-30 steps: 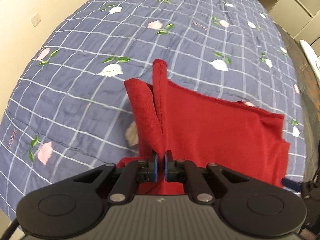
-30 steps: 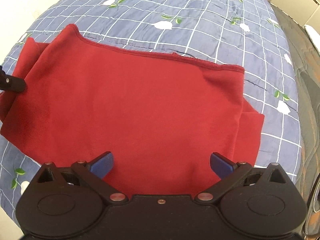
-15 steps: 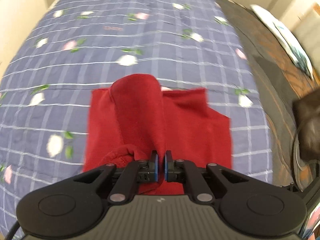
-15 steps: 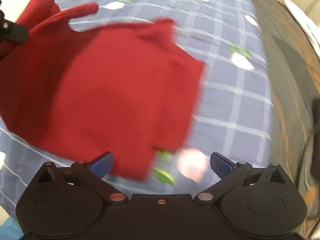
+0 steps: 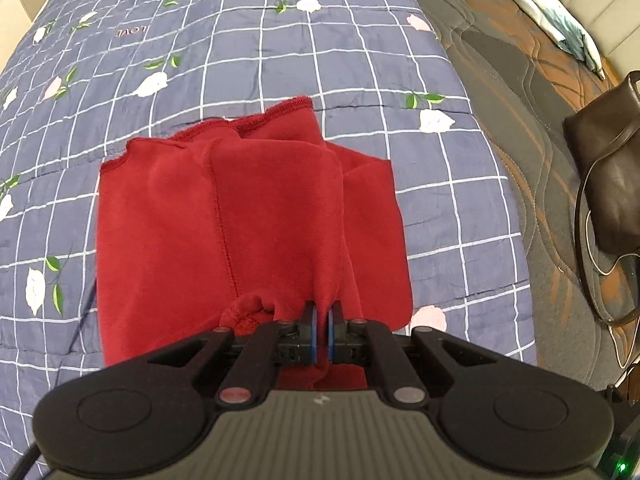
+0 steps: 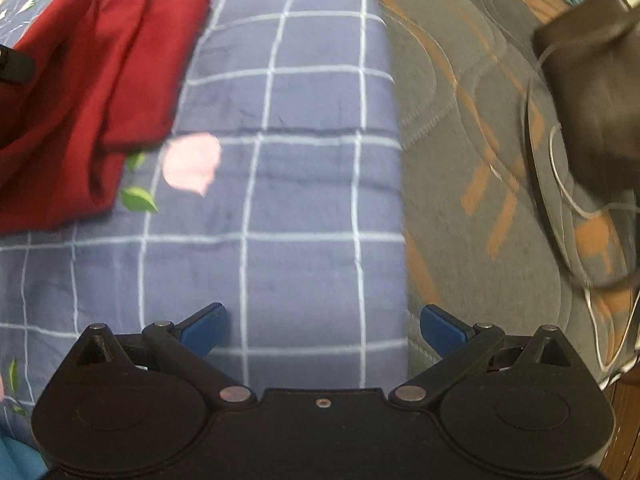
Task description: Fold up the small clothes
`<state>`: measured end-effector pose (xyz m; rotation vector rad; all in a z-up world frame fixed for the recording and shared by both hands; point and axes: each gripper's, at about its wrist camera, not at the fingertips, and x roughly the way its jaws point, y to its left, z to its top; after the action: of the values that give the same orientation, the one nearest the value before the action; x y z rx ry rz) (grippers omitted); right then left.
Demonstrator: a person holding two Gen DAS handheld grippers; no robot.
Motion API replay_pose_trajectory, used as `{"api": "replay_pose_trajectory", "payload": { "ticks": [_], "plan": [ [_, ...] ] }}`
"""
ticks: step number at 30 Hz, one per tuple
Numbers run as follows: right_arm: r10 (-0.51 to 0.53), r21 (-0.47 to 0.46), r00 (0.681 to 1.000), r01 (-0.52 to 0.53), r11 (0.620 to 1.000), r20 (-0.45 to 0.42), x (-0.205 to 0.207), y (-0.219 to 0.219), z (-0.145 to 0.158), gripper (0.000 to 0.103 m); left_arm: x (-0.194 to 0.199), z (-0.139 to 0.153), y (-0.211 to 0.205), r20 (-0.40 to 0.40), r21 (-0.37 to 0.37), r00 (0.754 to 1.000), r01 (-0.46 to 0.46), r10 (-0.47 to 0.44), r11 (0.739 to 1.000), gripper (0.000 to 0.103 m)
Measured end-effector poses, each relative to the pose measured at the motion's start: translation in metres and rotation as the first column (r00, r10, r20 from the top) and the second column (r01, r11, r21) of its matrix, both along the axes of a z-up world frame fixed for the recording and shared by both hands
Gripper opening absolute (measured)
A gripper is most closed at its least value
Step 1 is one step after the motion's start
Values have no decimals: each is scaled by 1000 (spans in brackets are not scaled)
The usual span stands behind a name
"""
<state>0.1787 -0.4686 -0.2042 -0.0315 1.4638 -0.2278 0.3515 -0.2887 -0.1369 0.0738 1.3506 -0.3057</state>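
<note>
The left gripper (image 5: 322, 326) has its 2 blue pads pressed together on a fold of the red garment (image 5: 256, 216), pinching the cloth so that it rises to the fingertips. Beyond the fingers the garment lies bunched and partly doubled over on the blue checked quilt (image 5: 280, 48), its stitched hem at the far edge. To the right of the fingers, past the quilt's edge, a dark bag (image 5: 608, 184) sits on a grey and orange cover (image 5: 520, 92).

The right gripper (image 6: 323, 326) has its fingers spread wide with nothing between them, over bare quilt (image 6: 288, 208). The garment (image 6: 84, 92) lies ahead and to the left of these fingers.
</note>
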Motion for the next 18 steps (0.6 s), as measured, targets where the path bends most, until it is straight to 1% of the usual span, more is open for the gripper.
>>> {"api": "replay_pose_trajectory", "payload": {
  "ticks": [3,5,7,8,10,11,12,13,14,16,17,18],
  "plan": [
    [-6,9,1000,6,1000,-8,-8,-1,-1,102,1,-2,4,-10,-11,1000,-10,10,1000,4],
    [1,13,1000,-1,1000,-11,-6,2,-1,102,2,-3,7,-17,-21,1000,-25,24,999,5],
    [9,19,1000,-9,1000,-10,-6,5,0,102,3,-3,10,-27,-34,999,-37,36,999,7],
    [12,21,1000,-12,1000,-9,-5,7,0,102,3,-3,11,-32,-46,999,-41,40,998,10],
    [20,22,1000,-20,1000,-7,-3,11,1,102,3,-2,16,-46,-77,998,-57,53,995,19],
    [25,23,1000,-25,999,-6,0,12,1,102,3,-1,19,-53,-103,997,-65,60,993,29],
    [31,23,1000,-31,999,-3,2,13,2,102,2,1,21,-55,-121,996,-75,69,990,44],
    [36,24,999,-36,999,-1,5,14,2,102,1,2,24,-54,-138,995,-85,79,987,51],
    [41,26,999,-41,999,2,7,15,4,102,0,4,27,-51,-158,995,-92,85,983,57],
    [54,31,998,-55,998,12,15,16,5,102,-4,9,34,-43,-198,994,-104,97,975,63],
    [61,35,998,-62,997,17,19,17,6,102,-6,12,38,-39,-209,994,-112,106,971,70],
    [68,39,997,-69,997,23,23,19,7,102,-9,14,45,-30,-222,992,-126,122,967,73]
  ]
}}
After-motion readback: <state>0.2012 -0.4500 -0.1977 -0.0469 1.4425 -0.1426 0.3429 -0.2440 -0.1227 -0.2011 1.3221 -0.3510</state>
